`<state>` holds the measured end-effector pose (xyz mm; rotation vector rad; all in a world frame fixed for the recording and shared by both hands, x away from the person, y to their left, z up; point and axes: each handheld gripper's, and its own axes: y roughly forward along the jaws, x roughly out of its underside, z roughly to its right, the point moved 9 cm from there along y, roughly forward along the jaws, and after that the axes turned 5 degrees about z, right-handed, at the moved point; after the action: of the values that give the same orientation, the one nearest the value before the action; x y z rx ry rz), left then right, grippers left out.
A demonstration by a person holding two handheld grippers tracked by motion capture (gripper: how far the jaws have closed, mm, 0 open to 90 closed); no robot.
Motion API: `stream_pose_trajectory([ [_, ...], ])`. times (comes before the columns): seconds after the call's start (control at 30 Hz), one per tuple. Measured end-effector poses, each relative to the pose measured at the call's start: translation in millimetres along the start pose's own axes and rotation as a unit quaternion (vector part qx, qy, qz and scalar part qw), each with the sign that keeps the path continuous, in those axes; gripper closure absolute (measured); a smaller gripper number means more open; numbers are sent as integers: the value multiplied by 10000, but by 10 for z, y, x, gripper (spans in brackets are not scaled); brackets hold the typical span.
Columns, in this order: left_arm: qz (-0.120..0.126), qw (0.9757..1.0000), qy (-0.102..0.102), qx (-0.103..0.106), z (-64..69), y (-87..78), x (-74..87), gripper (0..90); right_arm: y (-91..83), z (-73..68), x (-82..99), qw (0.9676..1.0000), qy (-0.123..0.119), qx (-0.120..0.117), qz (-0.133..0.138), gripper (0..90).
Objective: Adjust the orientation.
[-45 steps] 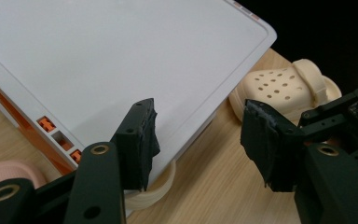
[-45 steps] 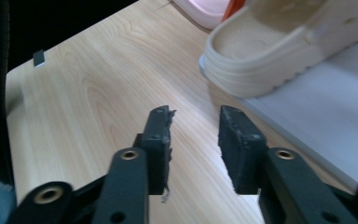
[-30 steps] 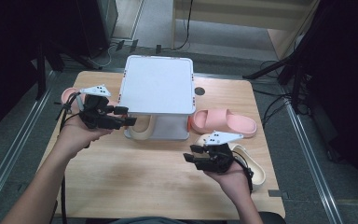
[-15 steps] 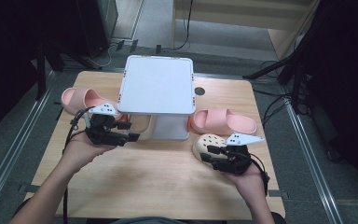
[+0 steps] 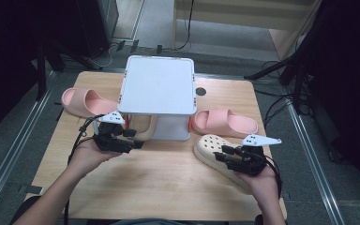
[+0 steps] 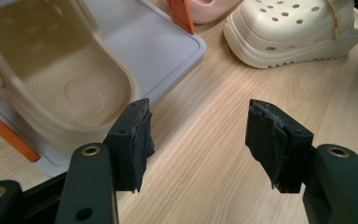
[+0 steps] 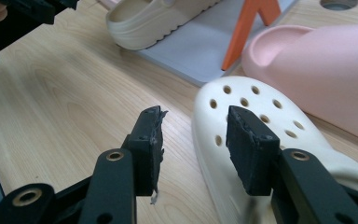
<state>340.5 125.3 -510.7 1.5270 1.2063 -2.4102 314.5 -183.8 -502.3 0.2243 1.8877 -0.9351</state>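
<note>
A cream clog (image 5: 209, 149) lies on the wooden table (image 5: 159, 183) at the right, toe toward the rack. My right gripper (image 5: 221, 157) hovers over it, open; in the right gripper view (image 7: 193, 140) one jaw stands over the clog (image 7: 261, 116) and the other over bare wood beside it, neither pad pressing. My left gripper (image 5: 138, 140) is open in front of the white two-tier rack (image 5: 157, 86). A beige slide (image 6: 60, 88) sits on the rack's lower shelf (image 6: 168, 51), just beyond the left jaw of that gripper (image 6: 198, 140).
One pink slide (image 5: 82, 102) lies left of the rack, another (image 5: 225, 123) right of it, just behind the clog. Orange brackets (image 7: 244, 28) hold up the rack's shelf. A round hole (image 5: 200, 92) sits in the tabletop behind the rack.
My left gripper has come down and forward from the left pink slide to the rack's lower shelf. My right hand has slid to the right, uncovering the clog's toe.
</note>
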Motion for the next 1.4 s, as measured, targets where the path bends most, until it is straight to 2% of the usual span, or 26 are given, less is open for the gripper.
stream_pose_trajectory([
  [0.23,-64,9999,103,61,20,107,-34,408,-147,67,68,9998,103,155,81,573],
  [0.33,-115,9996,238,78,24,160,-39,408,-226,106,90,9993,187,270,160,572],
  [0.53,-20,9996,221,180,40,220,-70,407,-298,198,224,9983,291,514,-5,573],
  [0.67,-91,9995,235,196,41,247,-82,407,-196,219,315,9975,400,554,-155,571],
  [0.8,-48,9994,269,211,55,242,-102,409,-72,221,368,9973,358,537,-352,576],
  [0.9,-44,9994,253,211,51,232,-103,417,14,233,383,9974,338,461,-434,605],
  [1.03,-49,9995,259,175,31,226,-95,431,89,232,417,9972,351,343,-572,697],
  [1.07,-54,9995,247,186,28,228,-93,432,97,238,420,9970,354,349,-589,738],
  [1.13,-63,9995,241,186,23,229,-90,432,97,259,412,9969,448,334,-559,761],
  [1.17,-59,9995,247,177,23,228,-90,433,89,267,406,9965,528,315,-558,766],
  [1.27,-41,9995,247,177,22,226,-91,433,81,253,387,9966,456,344,-590,773],
  [1.4,-70,9996,187,183,20,230,-76,430,75,184,335,9963,581,261,-577,773],
])
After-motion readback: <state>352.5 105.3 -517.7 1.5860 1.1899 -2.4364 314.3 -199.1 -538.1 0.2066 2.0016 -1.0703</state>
